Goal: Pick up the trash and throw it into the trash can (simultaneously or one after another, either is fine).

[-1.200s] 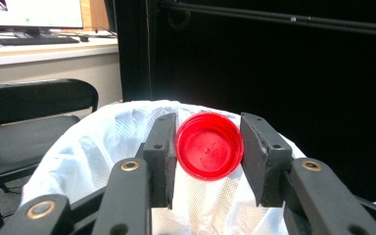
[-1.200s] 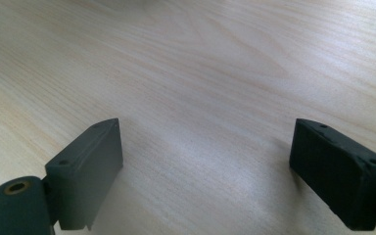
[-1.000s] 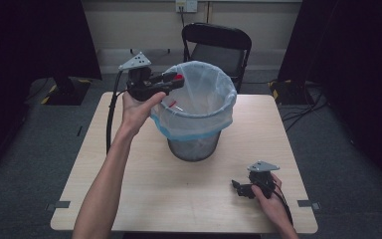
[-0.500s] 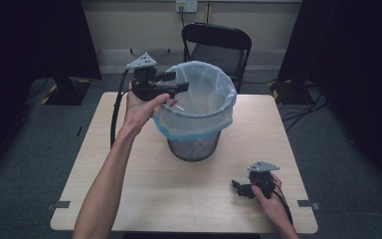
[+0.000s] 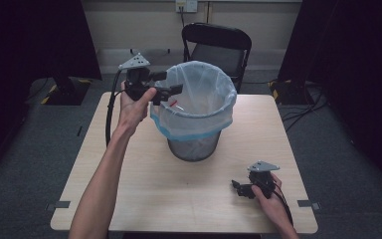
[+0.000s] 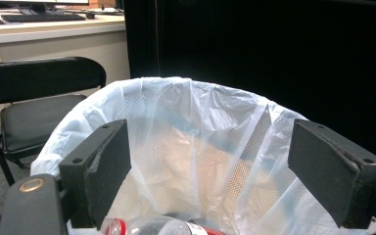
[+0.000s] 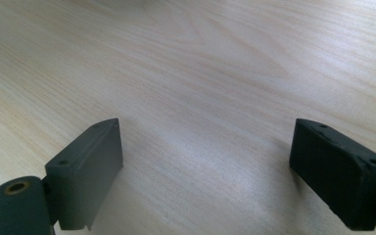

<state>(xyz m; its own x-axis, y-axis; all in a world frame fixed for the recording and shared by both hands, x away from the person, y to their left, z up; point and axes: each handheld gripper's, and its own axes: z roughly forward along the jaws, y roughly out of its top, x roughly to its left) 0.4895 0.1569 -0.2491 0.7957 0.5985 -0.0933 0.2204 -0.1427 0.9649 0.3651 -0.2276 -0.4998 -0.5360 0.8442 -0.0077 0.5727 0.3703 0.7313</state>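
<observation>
A pale wooden table (image 5: 129,174) takes up the middle of the high view, with a black folding chair (image 5: 218,42) standing behind its far edge. On the table, toward the far side and about centred, stands a wire-mesh bin (image 5: 194,147) lined with a thin whitish bag (image 5: 199,99), whose top is folded down over the rim and shows a blue band along its lower edge. In the left gripper view the mesh pattern shows through the bag (image 6: 196,142), and the chair (image 6: 34,98) sits beyond the bin at the left.

The person's left arm reaches up from the bottom of the high view, and the left hand (image 5: 132,107) holds the left gripper (image 5: 171,91) in the air at the near-left rim of the bin, its tips out over the opening. Its jaws stand wide apart with nothing between them. A plastic bottle (image 6: 152,226) with a red cap and red label lies inside the bag, just below the gripper; in the high view a small red streak of it (image 5: 171,103) shows just under the jaws.

The right hand (image 5: 273,201) rests on the table at the near-right corner, well apart from the bin, holding the right gripper (image 5: 238,188) low over the wood. Its jaws are also spread wide, with bare tabletop (image 7: 200,98) between them.
</observation>
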